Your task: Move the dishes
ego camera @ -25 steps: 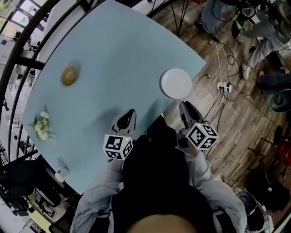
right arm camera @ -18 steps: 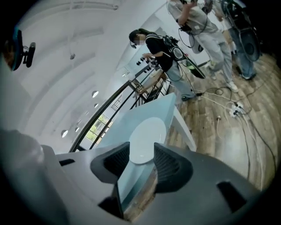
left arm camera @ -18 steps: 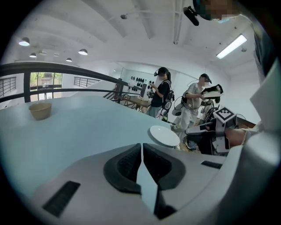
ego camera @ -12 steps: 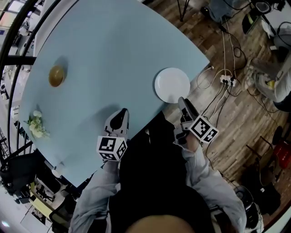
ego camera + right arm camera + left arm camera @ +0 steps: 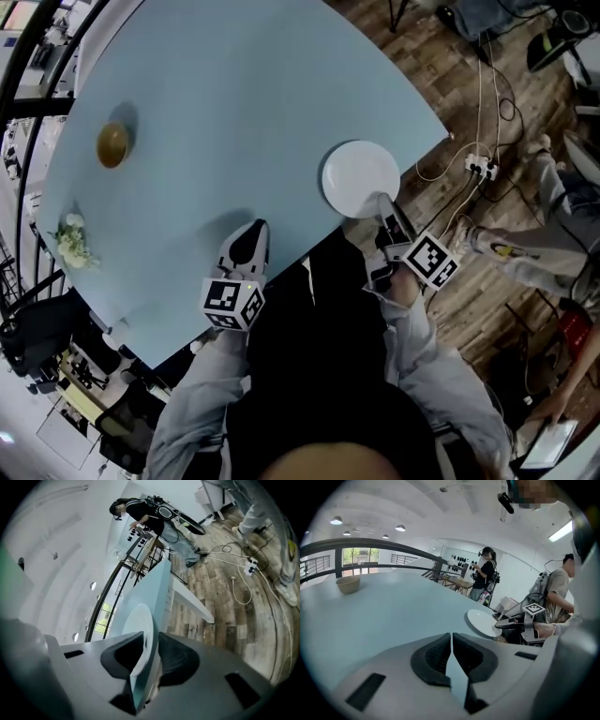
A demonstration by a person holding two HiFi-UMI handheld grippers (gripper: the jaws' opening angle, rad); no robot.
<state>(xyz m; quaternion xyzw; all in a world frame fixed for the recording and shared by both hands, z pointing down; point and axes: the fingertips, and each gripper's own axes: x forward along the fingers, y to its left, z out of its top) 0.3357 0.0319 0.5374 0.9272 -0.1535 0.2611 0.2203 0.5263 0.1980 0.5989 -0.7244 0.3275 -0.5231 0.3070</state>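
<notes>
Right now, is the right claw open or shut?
Shut on the white plate: the right claw has just closed further, and its jaws straddle the rim and press both faces.

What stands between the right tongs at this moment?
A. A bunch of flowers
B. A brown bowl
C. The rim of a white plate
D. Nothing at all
C: the right gripper view shows the rim of the white plate between the right tongs, which have just been closing on it at the table's edge.
</notes>
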